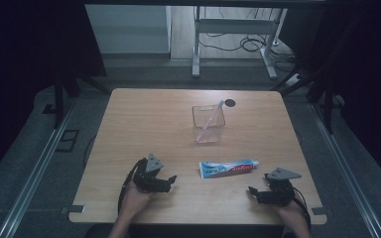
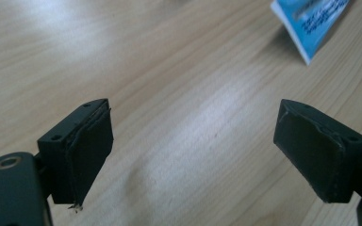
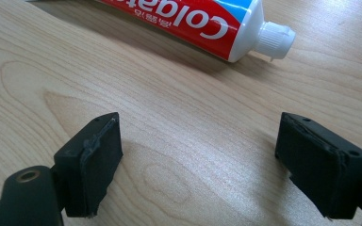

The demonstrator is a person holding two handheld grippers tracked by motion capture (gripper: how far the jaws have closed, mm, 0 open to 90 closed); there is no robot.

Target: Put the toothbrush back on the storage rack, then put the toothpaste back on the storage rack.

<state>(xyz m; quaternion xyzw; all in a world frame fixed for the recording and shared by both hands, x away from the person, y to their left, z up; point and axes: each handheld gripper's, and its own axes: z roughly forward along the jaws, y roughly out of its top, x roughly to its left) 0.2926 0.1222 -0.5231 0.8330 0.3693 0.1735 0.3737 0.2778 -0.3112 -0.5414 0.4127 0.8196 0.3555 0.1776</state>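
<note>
Wooden table point(image 1: 129, 129) carries our toothpaste tube point(image 1: 228, 168), lying flat between both grippers. We hold the left gripper point(image 1: 171, 179) and right gripper point(image 1: 252, 190) with fingers spread apart, gripping nothing.

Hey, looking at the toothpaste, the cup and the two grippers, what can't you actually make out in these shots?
- toothpaste tube: right gripper view, flat end cut off by the top edge; left gripper view shows one blurred blue corner.
- toothbrush head: high view, too small and dim inside the clear cup.
- Dark round spot behind the cup: high view, too small to identify.
- left gripper and right gripper: open, their bodies cut off by the bottom edges.
</note>
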